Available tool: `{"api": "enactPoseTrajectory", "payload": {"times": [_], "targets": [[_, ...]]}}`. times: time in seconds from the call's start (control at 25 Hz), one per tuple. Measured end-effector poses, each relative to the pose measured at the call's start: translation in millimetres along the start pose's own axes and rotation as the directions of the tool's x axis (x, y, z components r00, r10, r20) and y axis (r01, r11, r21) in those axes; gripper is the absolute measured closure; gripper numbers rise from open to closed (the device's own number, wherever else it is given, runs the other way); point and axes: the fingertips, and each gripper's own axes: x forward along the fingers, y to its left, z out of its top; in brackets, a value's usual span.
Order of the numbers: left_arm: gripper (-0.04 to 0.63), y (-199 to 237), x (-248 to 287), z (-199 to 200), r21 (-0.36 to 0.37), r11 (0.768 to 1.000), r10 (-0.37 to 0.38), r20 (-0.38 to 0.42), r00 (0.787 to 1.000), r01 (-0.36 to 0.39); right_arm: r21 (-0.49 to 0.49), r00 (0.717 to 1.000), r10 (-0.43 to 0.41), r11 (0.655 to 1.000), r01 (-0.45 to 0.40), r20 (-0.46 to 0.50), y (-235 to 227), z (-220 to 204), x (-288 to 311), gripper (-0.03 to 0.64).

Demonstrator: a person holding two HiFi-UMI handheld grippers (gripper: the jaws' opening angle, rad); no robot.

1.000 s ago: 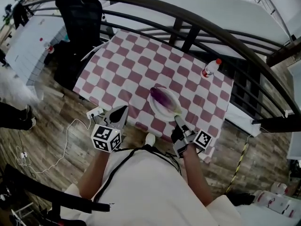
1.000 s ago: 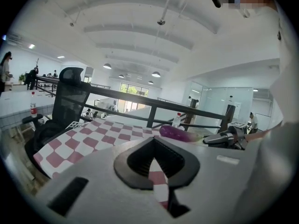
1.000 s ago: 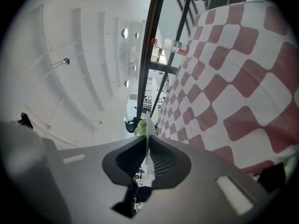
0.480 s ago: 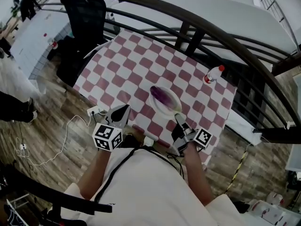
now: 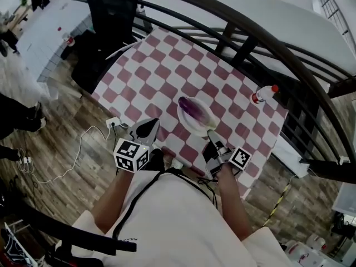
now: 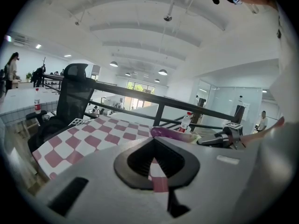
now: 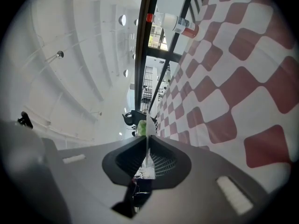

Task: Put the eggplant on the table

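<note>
A purple eggplant [image 5: 193, 110] lies on a white plate [image 5: 204, 128] near the front edge of the table [image 5: 167, 71], which wears a red-and-white checked cloth. My right gripper [image 5: 211, 136] is shut on the plate's near rim. In the right gripper view the rim shows as a thin white edge between the jaws [image 7: 147, 136], with the eggplant's green stem [image 7: 141, 127] just beyond. My left gripper [image 5: 149, 128] is shut on nothing at the table's front edge, left of the plate. The left gripper view shows the eggplant [image 6: 169, 133] ahead and to the right.
A plastic bottle with a red cap [image 5: 264, 94] stands at the table's right edge. Black railings [image 5: 250, 43] curve behind the table. A black office chair [image 5: 108, 15] stands at its far left corner. A power strip with a cable [image 5: 114, 123] lies on the wooden floor.
The head view has drifted slightly, so the table sits a little higher and further right in frame. Both grippers keep nearly the same places, and the right one stays closed on the plate's rim.
</note>
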Motion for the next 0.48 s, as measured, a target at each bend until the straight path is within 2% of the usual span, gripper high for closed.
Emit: {"api": "enactPoseTrajectory", "payload": {"times": [0.28,0.48], "targets": [[0.589,35.7,8.2,1.1,-0.002,1.0,0.011,-0.024,1.0,-0.011,-0.005,0.999,0.042,0.999,-0.042,-0.034,-0.9,-0.1,46.4,0.583],[0.589,59.9,14.5,4.6,-0.005,1.0,0.017,-0.043,0.999,-0.018,-0.003,0.998,0.04,0.999,-0.04,-0.043,-8.9,1.2,74.9,0.583]]}}
